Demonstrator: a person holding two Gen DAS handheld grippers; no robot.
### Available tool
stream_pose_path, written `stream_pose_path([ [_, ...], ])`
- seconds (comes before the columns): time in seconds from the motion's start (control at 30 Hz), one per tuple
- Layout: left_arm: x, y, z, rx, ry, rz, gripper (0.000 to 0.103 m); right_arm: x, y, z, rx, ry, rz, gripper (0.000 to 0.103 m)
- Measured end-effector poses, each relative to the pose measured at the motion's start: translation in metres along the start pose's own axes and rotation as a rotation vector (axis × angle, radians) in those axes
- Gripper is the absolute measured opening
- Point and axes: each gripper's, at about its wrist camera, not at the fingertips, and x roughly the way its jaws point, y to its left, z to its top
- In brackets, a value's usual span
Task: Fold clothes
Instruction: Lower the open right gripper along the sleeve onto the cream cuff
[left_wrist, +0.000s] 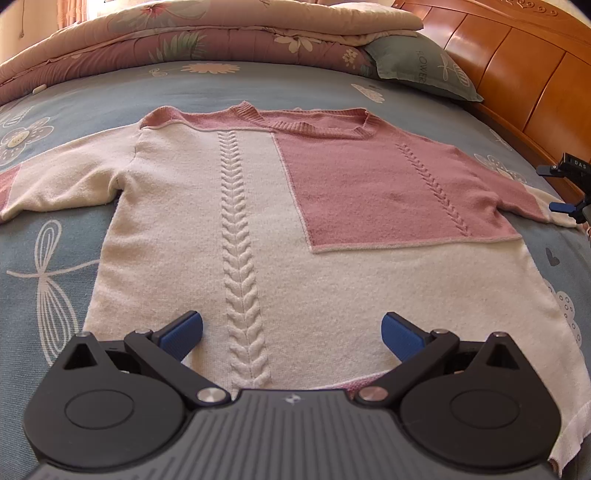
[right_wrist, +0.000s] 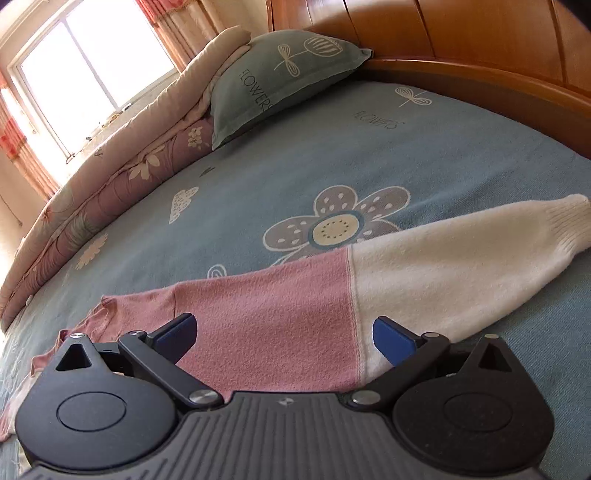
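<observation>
Sweater (left_wrist: 258, 206) is spread flat, front up, on the blue flowered bedsheet (left_wrist: 110, 99), cream with a pink patch across chest and neckline. From my left wrist cam, the left gripper (left_wrist: 291, 334) sits over the hem, jaws spread wide on either side of the cable braid, nothing pinched. Folded quilt (left_wrist: 184, 40) and a pillow (left_wrist: 421, 70) sit at the far side, by the wooden headboard (left_wrist: 517, 66). Right wrist cam: right gripper (right_wrist: 284, 338) hovers over the pink-and-cream sleeve (right_wrist: 369, 280), fingers apart, also holding nothing. Window (right_wrist: 85, 70) glows behind.
</observation>
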Motion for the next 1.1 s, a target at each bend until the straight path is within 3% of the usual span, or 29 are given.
stream_pose_path([
  [0.1,0.001,0.000,-0.001,0.003,-0.001,0.003,0.102,0.009,0.003,0.014,-0.022,-0.016,-0.040,0.103],
  [0.23,0.002,0.000,-0.001,0.004,-0.003,0.007,0.102,0.023,0.003,0.030,-0.091,-0.068,-0.168,0.103],
  [0.37,0.002,-0.001,-0.002,0.017,-0.002,0.017,0.102,0.015,-0.022,0.051,0.001,-0.112,-0.152,0.103],
  [0.5,0.003,-0.003,-0.003,0.029,-0.005,0.025,0.102,0.023,-0.044,0.054,0.064,-0.026,-0.083,0.103],
  [0.57,0.004,-0.004,-0.003,0.034,-0.010,0.030,0.102,0.035,-0.048,0.051,0.023,-0.003,-0.128,0.103],
  [0.7,0.005,-0.005,-0.003,0.044,-0.017,0.039,0.102,0.045,-0.050,0.047,-0.094,-0.050,-0.258,0.103],
  [0.8,0.006,-0.005,-0.004,0.046,-0.020,0.039,0.102,0.025,-0.050,0.043,-0.049,-0.100,-0.186,0.103],
  [0.87,0.005,-0.005,-0.004,0.045,-0.019,0.038,0.102,0.017,-0.055,0.035,-0.019,-0.044,-0.143,0.103],
  [0.93,0.004,-0.005,-0.004,0.042,-0.019,0.036,0.102,0.016,-0.063,0.024,-0.020,0.046,-0.180,0.103],
  [1.1,0.004,-0.005,-0.004,0.040,-0.019,0.034,0.102,-0.014,-0.065,0.023,-0.049,0.064,-0.159,0.103],
])
